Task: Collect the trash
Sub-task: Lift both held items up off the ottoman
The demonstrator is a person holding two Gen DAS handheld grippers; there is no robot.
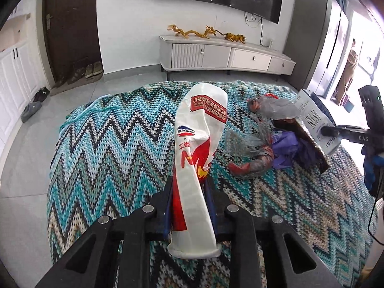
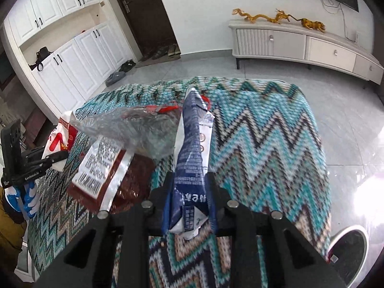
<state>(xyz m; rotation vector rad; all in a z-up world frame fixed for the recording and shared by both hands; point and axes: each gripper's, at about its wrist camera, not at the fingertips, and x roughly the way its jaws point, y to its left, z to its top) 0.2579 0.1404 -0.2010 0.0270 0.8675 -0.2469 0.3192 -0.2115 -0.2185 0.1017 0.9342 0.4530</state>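
Note:
My left gripper is shut on a white and red wrapper and holds it upright above the zigzag blanket. My right gripper is shut on a dark blue printed wrapper with a silver inside. In the left wrist view that wrapper shows at the right, held by the right gripper. A pile of trash lies on the blanket: clear plastic, a purple piece and a red wrapper. In the right wrist view a clear bag and a brown packet with a white label lie left of my fingers.
A white bin stands on the tiled floor at the lower right of the blanket-covered table. A white TV cabinet with gold dragon figures stands by the far wall. Shoes lie by the dark door. White cupboards line the left wall.

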